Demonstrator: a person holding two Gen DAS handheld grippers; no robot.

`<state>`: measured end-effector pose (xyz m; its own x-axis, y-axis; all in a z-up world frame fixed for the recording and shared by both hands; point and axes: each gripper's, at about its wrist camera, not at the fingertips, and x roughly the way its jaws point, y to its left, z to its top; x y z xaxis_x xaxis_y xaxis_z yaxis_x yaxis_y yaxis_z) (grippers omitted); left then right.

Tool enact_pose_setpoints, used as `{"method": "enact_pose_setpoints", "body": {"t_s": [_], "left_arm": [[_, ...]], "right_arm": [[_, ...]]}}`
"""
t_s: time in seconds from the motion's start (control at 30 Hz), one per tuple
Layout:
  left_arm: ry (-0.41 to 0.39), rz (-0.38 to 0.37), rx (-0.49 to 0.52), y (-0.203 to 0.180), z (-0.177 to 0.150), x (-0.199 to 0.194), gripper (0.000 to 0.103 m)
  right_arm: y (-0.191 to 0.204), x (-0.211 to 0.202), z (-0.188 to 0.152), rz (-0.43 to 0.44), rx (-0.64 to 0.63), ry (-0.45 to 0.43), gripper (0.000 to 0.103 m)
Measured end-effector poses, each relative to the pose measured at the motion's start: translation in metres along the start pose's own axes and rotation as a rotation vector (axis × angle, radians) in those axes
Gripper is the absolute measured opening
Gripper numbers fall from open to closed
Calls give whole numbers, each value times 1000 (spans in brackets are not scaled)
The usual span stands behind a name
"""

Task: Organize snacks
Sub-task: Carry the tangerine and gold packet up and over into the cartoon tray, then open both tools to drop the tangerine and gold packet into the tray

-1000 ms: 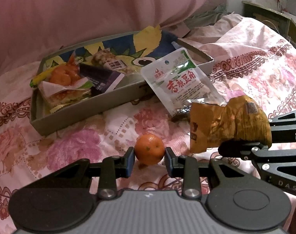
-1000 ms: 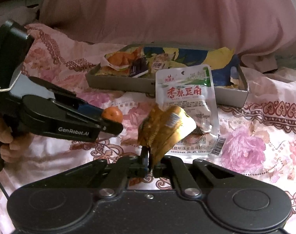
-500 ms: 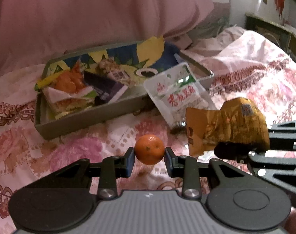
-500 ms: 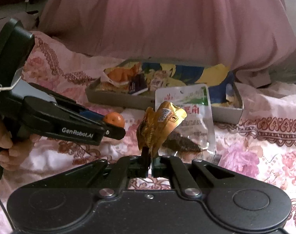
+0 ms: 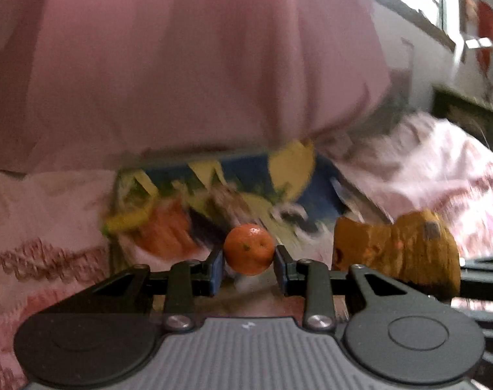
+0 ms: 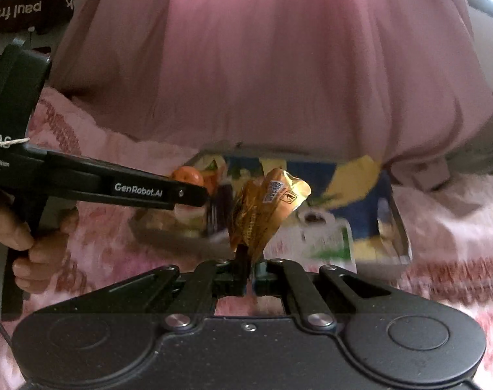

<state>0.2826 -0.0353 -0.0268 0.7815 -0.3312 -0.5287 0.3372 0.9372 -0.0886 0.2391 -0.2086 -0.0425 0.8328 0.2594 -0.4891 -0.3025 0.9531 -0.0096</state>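
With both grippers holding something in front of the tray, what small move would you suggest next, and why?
Probably carry both a little further forward over the shallow grey tray before letting go. The left gripper is shut on the small round orange mandarin and the right gripper pinches the crinkled golden foil snack packet. Both appear short of the tray's interior, though the frames are blurred.
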Motion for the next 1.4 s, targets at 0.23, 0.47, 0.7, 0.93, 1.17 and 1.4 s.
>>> {"method": "enact_pose_setpoints", "body": {"t_s": [0.23, 0.47, 0.7, 0.93, 1.17, 1.4], "left_arm": [[-75, 69, -26, 30, 16, 27, 36], [-59, 41, -17, 32, 11, 47, 36], [-19, 19, -11, 29, 4, 53, 36], [-3, 11, 5, 26, 2, 54, 36], [11, -7, 53, 15, -3, 56, 36], [37, 5, 46, 18, -5, 61, 36]], "right_arm": [[-12, 56, 43, -24, 35, 62, 1], [-32, 98, 60, -38, 144, 161, 1], [-43, 116, 62, -38, 205, 258, 3], [-44, 119, 64, -45, 158, 298, 6], [-54, 124, 60, -85, 167, 326, 6], [-62, 127, 51, -124, 182, 354, 12]]}}
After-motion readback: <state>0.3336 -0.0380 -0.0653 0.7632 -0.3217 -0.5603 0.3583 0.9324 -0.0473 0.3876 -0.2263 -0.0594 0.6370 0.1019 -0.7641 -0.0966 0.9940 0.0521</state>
